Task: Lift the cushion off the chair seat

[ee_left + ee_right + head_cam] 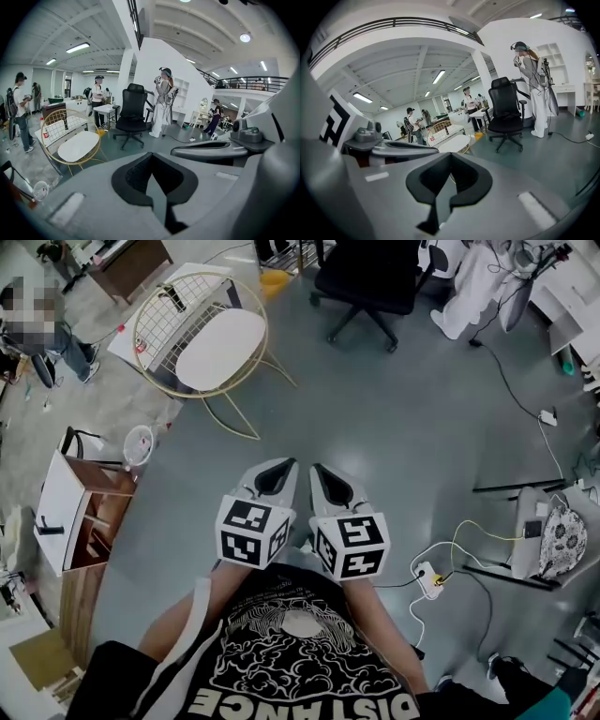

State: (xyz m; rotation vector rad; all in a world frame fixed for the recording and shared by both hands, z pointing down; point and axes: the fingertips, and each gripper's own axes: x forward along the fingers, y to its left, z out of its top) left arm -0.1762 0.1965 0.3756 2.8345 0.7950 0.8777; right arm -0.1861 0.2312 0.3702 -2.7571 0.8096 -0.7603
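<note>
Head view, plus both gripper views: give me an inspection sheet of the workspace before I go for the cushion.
Surface: smooth grey floor.
Job's things: white cushion lies on the seat of the gold wire chair, untouched.
Clutter: wooden shelf unit at left; black office chair beyond.
Grippers: left claw and right claw both shut, empty, side by side, well short of the chair.
Cables: power strip with leads at right; black cable across the floor.
Surroundings: person standing near the chair; more people further off in the gripper views.
</note>
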